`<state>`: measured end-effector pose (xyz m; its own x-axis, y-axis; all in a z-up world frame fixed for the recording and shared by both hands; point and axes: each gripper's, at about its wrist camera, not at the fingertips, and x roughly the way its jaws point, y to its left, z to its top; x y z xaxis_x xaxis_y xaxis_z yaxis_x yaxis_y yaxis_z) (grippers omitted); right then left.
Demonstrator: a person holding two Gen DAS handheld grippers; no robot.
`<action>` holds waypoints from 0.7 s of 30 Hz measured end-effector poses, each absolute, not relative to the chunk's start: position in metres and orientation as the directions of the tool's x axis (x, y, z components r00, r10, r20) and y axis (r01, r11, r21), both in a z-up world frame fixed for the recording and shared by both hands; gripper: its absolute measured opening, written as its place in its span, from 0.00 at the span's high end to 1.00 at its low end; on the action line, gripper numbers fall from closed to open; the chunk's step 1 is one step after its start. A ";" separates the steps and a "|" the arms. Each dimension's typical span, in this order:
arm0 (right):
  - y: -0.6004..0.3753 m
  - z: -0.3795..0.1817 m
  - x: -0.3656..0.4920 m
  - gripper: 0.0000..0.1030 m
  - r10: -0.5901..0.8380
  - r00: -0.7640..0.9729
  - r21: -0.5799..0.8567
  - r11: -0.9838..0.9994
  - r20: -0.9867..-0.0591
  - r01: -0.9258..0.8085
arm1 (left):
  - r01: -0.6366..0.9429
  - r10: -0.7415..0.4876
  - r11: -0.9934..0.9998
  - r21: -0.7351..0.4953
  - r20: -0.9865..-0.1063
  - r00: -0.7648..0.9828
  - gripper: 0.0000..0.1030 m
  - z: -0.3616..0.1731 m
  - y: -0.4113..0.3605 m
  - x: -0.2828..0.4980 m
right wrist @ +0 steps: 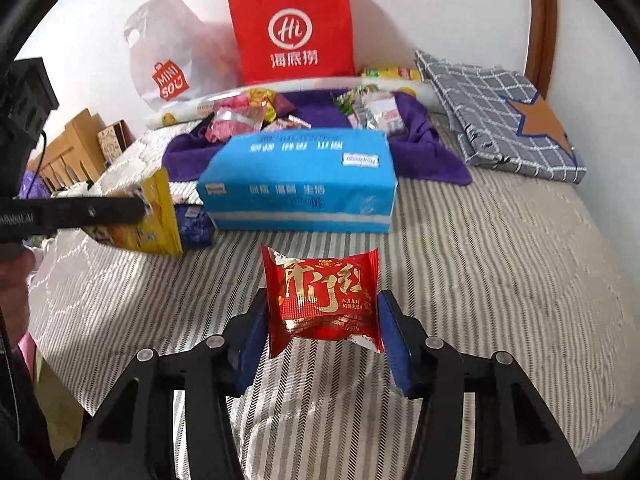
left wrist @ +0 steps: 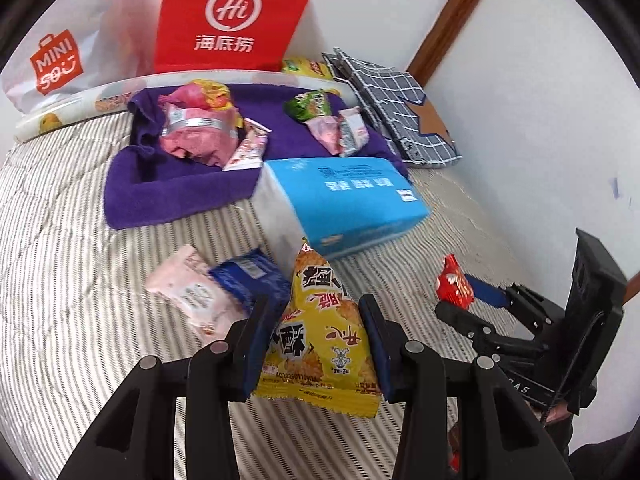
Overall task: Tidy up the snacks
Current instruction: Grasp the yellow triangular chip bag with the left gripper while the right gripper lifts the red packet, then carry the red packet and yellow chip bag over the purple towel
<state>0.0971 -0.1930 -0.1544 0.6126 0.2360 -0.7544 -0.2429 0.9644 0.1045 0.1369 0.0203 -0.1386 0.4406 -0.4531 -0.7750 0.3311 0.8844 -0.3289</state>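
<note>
My left tongs (left wrist: 316,344) pinch yellow snack bag (left wrist: 320,332), right tongs (right wrist: 324,332) pinch red packet (right wrist: 322,300), both over the bed (right wrist: 500,280). Blue box (right wrist: 300,188) ahead; bare bedding w/ room on right.

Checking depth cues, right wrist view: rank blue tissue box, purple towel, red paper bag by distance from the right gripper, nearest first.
From the right gripper, shut on the red snack packet:
1. Blue tissue box: straight ahead on the striped bedding.
2. Purple towel: behind the box, snacks piled on it.
3. Red paper bag: standing against the back wall.
</note>
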 end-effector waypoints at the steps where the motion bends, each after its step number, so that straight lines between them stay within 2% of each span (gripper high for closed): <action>1: -0.195 -0.150 0.096 0.49 0.238 0.618 0.105 0.964 -0.749 -0.244 | 0.333 -0.454 0.884 -0.329 -0.775 0.440 0.60 -0.138 0.017 0.136; 21: -0.231 -0.101 0.131 0.49 0.212 0.678 0.123 0.976 -0.703 -0.178 | 0.395 -0.467 0.869 -0.299 -0.760 0.453 0.60 -0.098 -0.031 0.156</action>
<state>0.1309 -0.2309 -0.1012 0.6785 0.2124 -0.7032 -0.1777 0.9763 0.1235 0.1557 -0.0312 -0.0981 0.4525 -0.4671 -0.7596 0.3945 0.8688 -0.2992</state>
